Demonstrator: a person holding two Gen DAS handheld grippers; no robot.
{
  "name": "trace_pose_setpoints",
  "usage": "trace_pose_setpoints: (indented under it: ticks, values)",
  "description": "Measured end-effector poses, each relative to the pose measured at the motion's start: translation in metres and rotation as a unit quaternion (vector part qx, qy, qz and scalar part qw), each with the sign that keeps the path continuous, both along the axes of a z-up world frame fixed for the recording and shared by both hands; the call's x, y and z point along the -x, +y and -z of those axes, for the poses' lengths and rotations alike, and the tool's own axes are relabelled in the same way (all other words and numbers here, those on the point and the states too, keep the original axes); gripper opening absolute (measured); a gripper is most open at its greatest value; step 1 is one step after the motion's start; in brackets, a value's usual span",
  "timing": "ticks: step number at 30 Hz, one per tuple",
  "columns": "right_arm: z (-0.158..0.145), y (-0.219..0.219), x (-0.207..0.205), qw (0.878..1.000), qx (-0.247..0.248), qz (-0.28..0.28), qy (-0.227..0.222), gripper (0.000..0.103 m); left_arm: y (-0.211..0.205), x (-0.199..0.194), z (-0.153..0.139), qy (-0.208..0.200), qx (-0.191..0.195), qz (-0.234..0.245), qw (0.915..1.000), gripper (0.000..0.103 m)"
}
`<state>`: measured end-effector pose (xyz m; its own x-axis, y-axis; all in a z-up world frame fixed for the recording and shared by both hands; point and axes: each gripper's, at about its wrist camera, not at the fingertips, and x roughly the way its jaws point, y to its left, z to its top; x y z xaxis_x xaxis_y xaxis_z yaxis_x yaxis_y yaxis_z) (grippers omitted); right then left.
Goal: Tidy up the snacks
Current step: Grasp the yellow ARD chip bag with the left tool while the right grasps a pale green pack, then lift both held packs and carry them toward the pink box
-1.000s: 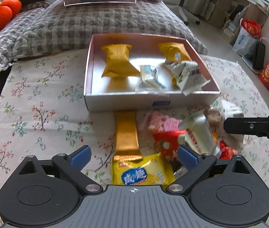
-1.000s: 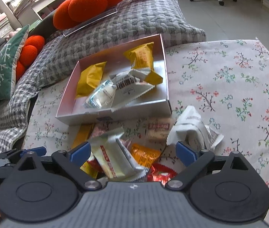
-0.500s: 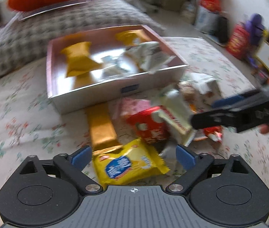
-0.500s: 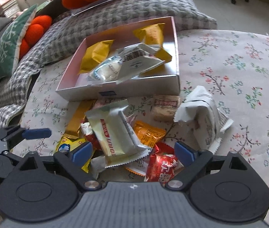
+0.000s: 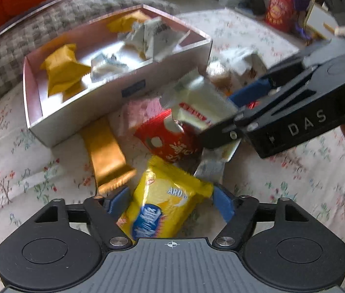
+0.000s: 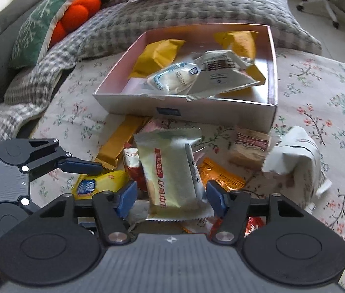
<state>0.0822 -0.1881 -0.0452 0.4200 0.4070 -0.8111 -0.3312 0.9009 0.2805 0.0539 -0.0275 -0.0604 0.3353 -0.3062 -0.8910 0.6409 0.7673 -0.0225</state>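
On the flowered cloth (image 5: 14,161) lies a heap of loose snacks in front of a silver box (image 5: 87,112) (image 6: 196,112) that holds several packs. My left gripper (image 5: 170,202) straddles a yellow snack pack (image 5: 162,205) (image 6: 94,185); its jaws are closing and thin gaps still show at the pads. My right gripper (image 6: 171,197) is closing around a pale green pack (image 6: 170,171) (image 5: 196,107), with its pads just clear of the wrapper. The two grippers work side by side over the same heap.
A gold bar (image 5: 104,151), a red pack (image 5: 170,141), an orange pack (image 6: 218,173), a small cake pack (image 6: 250,146) and a crumpled white pack (image 6: 294,156) lie around. A grey checked blanket (image 6: 172,7) and cushions (image 6: 38,29) sit behind the box.
Both grippers have dropped and rolled onto the heap. Their jaws have narrowed, the left around the yellow pack, the right around the pale green pack. The right gripper now fills the left view's right side.
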Motion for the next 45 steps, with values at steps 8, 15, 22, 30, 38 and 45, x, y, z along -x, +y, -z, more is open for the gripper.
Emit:
trace_pose_setpoints:
  ticks: [8, 15, 22, 30, 38, 45]
  values:
    - [0.002, 0.01, 0.003, 0.999, 0.036, -0.014, -0.024, 0.052, 0.006, 0.002, 0.001, 0.011, -0.019, -0.032, 0.9992, 0.055]
    - [0.004, 0.023, 0.006, 0.996, 0.075, -0.033, -0.046, 0.052, 0.0, 0.006, 0.0, 0.008, -0.031, -0.06, 0.9977, 0.054]
    - [0.005, 0.029, 0.008, 0.992, 0.101, -0.042, -0.063, 0.049, 0.0, 0.005, -0.001, 0.007, -0.028, -0.1, 0.9946, 0.049]
    - [0.006, 0.033, 0.01, 0.989, 0.119, -0.043, -0.075, 0.045, 0.001, 0.004, -0.001, 0.004, -0.026, -0.128, 0.9914, 0.047]
    - [0.004, 0.029, 0.008, 0.991, 0.108, -0.033, -0.067, 0.043, 0.007, 0.001, -0.003, 0.008, -0.02, -0.149, 0.9886, 0.047]
    - [0.002, 0.023, 0.006, 0.995, 0.084, -0.015, -0.051, 0.043, 0.012, 0.0, -0.006, 0.012, -0.011, -0.162, 0.9866, 0.047]
